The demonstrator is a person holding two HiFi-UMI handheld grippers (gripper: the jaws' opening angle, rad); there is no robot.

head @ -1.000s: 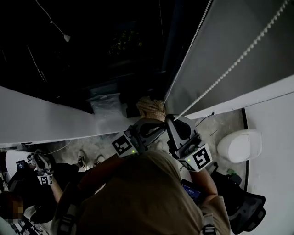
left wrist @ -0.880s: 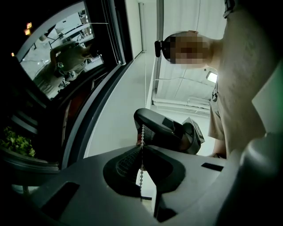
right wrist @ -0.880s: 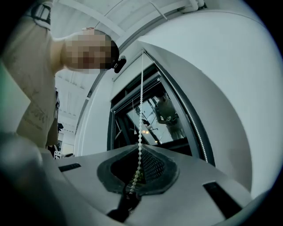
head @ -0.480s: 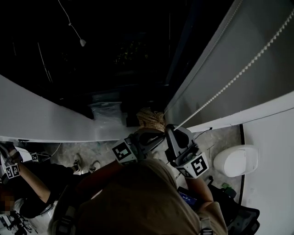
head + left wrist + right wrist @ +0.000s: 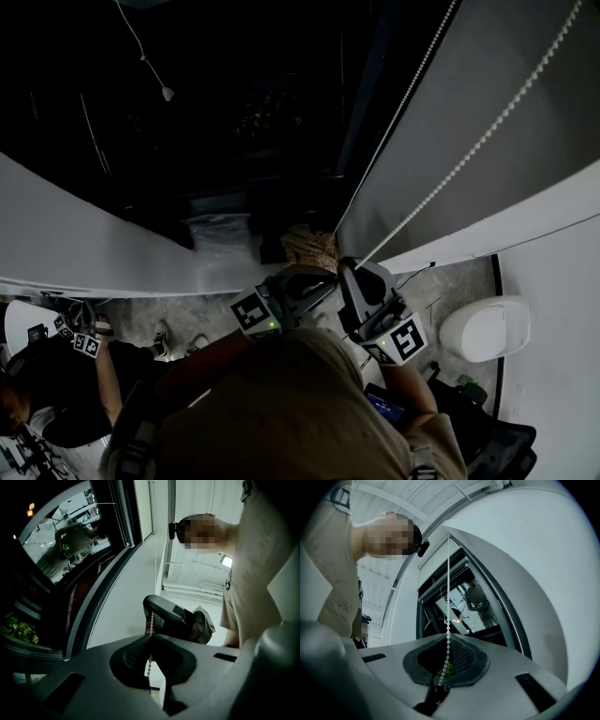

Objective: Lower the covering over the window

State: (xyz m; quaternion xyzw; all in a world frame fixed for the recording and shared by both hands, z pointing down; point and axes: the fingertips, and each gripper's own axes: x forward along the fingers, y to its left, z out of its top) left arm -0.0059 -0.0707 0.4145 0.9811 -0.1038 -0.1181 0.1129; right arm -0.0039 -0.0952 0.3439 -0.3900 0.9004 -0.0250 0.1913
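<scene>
Near lower centre, left gripper (image 5: 149,641) and right gripper (image 5: 446,665) both pinch the bead chain (image 5: 448,588) climbing upper right along the blind (image 5: 487,66), right one higher.

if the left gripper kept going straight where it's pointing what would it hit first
Most likely the right gripper: it sits just ahead of the left gripper, which is shut on the bead chain. Depth is hard to judge.

Dark window (image 5: 234,94) with faint reflections, long white sill (image 5: 75,244) curving beneath it, pale speckled floor (image 5: 459,286) far below, white rounded fixture (image 5: 483,328) standing there (its kind cannot be told), white ribbed ceiling (image 5: 417,498), dim light.
</scene>
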